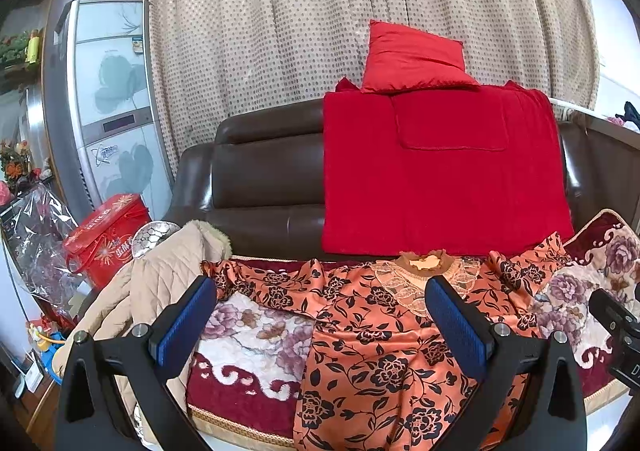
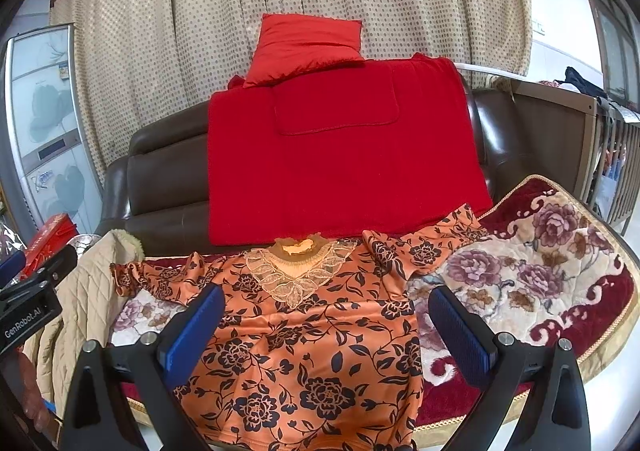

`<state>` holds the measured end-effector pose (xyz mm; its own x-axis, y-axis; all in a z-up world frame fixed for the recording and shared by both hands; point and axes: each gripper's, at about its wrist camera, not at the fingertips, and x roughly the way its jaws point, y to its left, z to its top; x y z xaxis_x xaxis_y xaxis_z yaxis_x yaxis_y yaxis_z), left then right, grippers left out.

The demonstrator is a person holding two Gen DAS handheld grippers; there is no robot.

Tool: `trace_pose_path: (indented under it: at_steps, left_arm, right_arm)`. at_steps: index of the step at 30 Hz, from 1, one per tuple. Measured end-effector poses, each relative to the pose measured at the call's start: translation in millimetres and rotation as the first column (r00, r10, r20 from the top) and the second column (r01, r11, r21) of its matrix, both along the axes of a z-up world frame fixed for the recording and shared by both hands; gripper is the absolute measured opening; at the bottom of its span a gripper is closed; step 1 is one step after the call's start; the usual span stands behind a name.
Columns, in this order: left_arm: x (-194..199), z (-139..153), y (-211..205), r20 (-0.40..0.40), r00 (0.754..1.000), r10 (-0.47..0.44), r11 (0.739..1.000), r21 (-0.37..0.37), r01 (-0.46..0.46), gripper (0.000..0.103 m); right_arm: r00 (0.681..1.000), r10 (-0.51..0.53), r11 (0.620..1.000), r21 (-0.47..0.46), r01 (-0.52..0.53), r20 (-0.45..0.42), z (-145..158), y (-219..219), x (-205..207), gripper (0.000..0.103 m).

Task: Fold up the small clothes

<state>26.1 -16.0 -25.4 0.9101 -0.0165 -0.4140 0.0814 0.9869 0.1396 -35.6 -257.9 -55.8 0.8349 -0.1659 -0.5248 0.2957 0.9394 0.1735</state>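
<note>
An orange blouse with black flowers and a lace collar (image 1: 360,331) lies spread flat, front up, on the sofa seat, sleeves out to both sides; it also shows in the right wrist view (image 2: 304,343). My left gripper (image 1: 320,327) is open and empty, held above the blouse's left half and the floral seat cover. My right gripper (image 2: 326,335) is open and empty, held above the blouse's body. The left gripper's body (image 2: 28,311) shows at the left edge of the right wrist view; the right gripper's body (image 1: 616,327) shows at the right edge of the left wrist view.
A floral plush seat cover (image 2: 540,279) lies under the blouse. A beige quilted jacket (image 1: 160,283) lies at the left end of the seat. A red blanket (image 2: 340,155) and a red cushion (image 2: 308,43) hang on the brown sofa back. A red box (image 1: 104,239) stands left.
</note>
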Motion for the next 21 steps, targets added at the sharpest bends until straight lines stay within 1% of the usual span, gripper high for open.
trace_pose_path:
  at_steps: [21]
  left_arm:
    - [-1.6,0.7,-1.3,0.002,1.000,-0.002,1.000,0.000,0.002,0.103]
  right_arm:
    - [1.000,-0.025,1.000,-0.007,0.025,-0.010,1.8,-2.1,0.4,0.103]
